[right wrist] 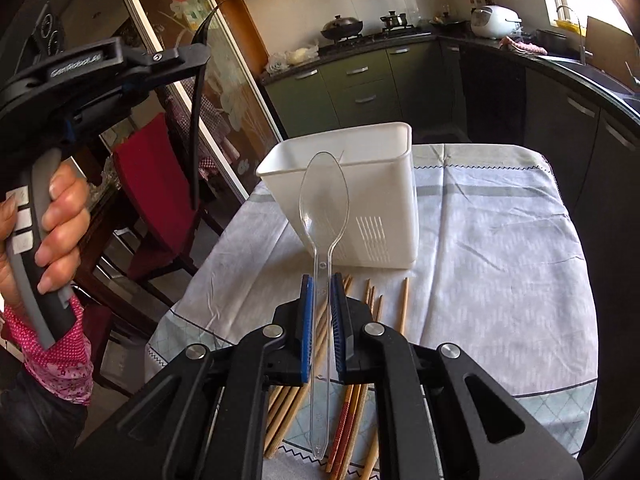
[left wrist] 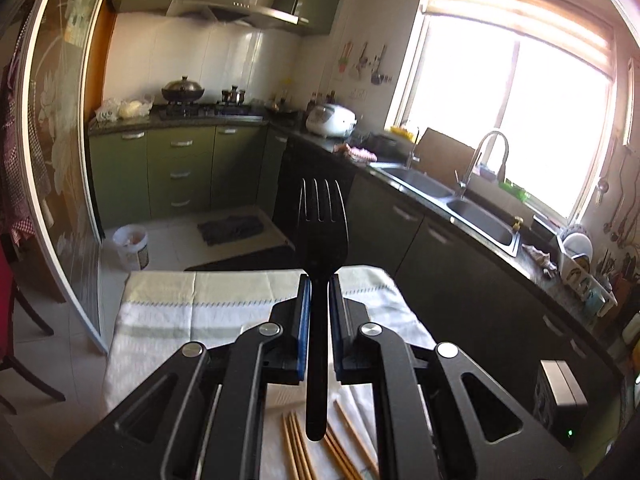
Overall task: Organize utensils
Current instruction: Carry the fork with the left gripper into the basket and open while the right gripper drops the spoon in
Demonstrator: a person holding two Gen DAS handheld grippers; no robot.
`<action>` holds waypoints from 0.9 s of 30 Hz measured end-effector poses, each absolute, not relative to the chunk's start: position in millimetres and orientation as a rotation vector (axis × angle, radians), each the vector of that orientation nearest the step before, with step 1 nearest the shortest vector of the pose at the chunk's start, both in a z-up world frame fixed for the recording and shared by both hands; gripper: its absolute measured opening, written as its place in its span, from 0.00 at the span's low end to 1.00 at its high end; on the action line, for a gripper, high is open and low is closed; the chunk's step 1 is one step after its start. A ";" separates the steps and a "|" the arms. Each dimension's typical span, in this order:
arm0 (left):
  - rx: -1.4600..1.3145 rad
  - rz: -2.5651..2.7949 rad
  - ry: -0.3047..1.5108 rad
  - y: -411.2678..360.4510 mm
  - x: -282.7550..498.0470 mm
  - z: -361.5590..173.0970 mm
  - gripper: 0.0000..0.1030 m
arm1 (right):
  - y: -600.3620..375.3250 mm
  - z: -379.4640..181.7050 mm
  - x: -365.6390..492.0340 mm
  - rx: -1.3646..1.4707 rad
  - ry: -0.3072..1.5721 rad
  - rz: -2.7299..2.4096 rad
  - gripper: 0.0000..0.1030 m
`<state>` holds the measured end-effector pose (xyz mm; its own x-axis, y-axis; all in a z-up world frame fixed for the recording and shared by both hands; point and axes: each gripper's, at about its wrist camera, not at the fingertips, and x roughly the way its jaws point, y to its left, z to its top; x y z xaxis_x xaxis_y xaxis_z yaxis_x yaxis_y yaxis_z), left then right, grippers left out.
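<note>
We hold left tongs (left wrist: 319, 304) clamped on fork (left wrist: 322, 232), right tongs (right wrist: 323, 304) on spoon (right wrist: 323, 208); the thin, slick handles may pivot and miss the bin (right wrist: 384, 184) ahead.

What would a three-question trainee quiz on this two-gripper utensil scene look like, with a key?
1. True or false: the left gripper is shut on the black plastic fork.
2. What does the right gripper hold? A) clear plastic spoon B) metal knife C) nothing
3. Fill in: the wooden chopsticks lie on the cloth in front of the white plastic ____.

Key: 1 true; 2 A; 3 bin.
</note>
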<state>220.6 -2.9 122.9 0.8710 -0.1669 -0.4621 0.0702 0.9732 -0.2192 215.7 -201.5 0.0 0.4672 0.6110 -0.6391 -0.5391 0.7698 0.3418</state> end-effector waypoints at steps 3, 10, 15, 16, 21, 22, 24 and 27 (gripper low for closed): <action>-0.176 -0.077 0.396 -11.9 242.7 120.3 0.09 | -213.0 9.2 214.4 0.114 0.780 0.697 0.09; -0.113 0.003 0.354 -19.5 278.0 74.5 0.09 | -242.2 35.0 201.3 0.111 0.636 0.648 0.09; -0.104 -0.009 0.406 -20.4 281.5 44.6 0.09 | -241.0 58.8 205.8 0.103 0.550 0.632 0.09; -0.099 -0.011 0.416 -21.2 281.2 40.7 0.10 | -238.5 63.0 208.9 0.101 0.536 0.629 0.09; -0.120 -0.035 0.465 -14.0 276.2 29.7 0.24 | -222.8 82.7 229.0 0.113 0.455 0.595 0.09; -0.121 -0.034 0.464 -11.9 272.1 30.2 0.24 | -218.4 86.0 234.3 0.112 0.428 0.580 0.09; -0.133 -0.029 0.457 -5.3 260.7 34.4 0.25 | -209.6 93.4 246.0 0.111 0.379 0.554 0.09; -0.151 -0.024 0.443 5.5 240.7 44.1 0.28 | -193.1 99.4 269.6 0.102 0.322 0.519 0.09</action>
<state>240.7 5.5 44.1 0.9034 -0.0557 -0.4251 -0.0099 0.9885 -0.1507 269.6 -193.1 99.4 0.8195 0.5023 -0.2759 -0.4706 0.8646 0.1762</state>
